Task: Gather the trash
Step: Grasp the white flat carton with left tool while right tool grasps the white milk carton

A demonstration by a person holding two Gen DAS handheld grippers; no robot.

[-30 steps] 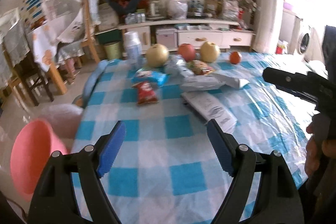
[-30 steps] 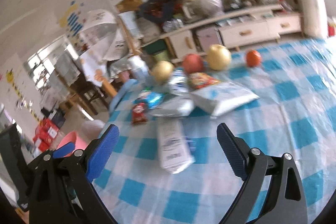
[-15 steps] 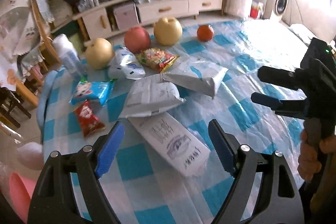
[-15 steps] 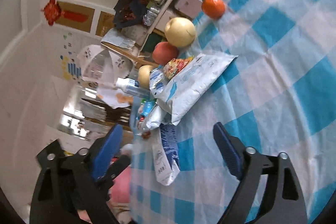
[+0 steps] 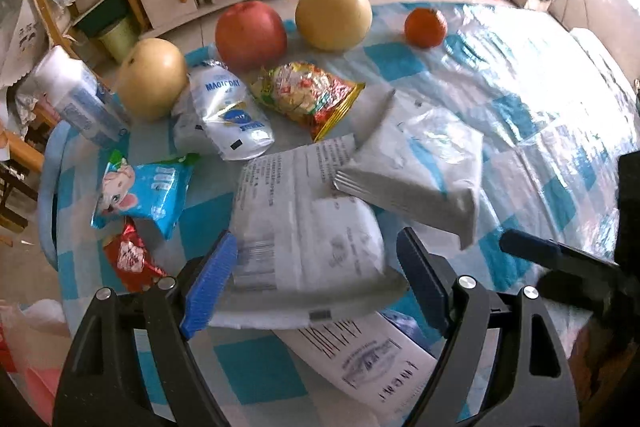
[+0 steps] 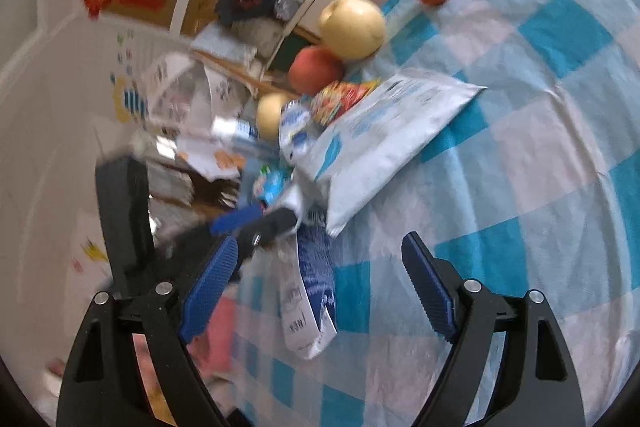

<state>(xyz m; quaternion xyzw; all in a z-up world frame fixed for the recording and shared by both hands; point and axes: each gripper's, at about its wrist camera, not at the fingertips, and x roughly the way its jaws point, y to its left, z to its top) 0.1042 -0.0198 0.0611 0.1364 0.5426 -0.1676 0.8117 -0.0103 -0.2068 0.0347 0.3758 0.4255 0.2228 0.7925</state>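
The left gripper (image 5: pixel 316 279) hangs low over the blue-and-white checked tablecloth (image 5: pixel 520 75), its jaws spread wide with a white printed mailer bag (image 5: pixel 304 223) lying between the 2 blue pads (image 5: pixel 208 287). The left pad sits just beside the bag's edge; contact cannot be told through the blur. Nothing is clamped.

That bag overlaps a second white bag with black print (image 5: pixel 372 355) beneath it, and a third, plumper white pouch (image 5: pixel 420 167) rests on its far right corner. Further back lie a white "Magic Day" sachet (image 5: pixel 228 115), a red-and-yellow snack wrapper (image 5: pixel 308 95), a blue cartoon snack packet (image 5: pixel 140 187) and a small red wrapper (image 5: pixel 128 255). Behind the litter stand 2 pears (image 5: pixel 334 15), a red apple (image 5: pixel 250 35) and a tangerine (image 5: pixel 425 27).

The right gripper (image 6: pixel 320 283) is tilted sideways above the cloth to the right of the pile, jaws wide and holding nothing, with a blue-printed white bag (image 6: pixel 308 291) on the cloth between them. Its view shows the left gripper's fingertips (image 6: pixel 236 219) at the trash pile.
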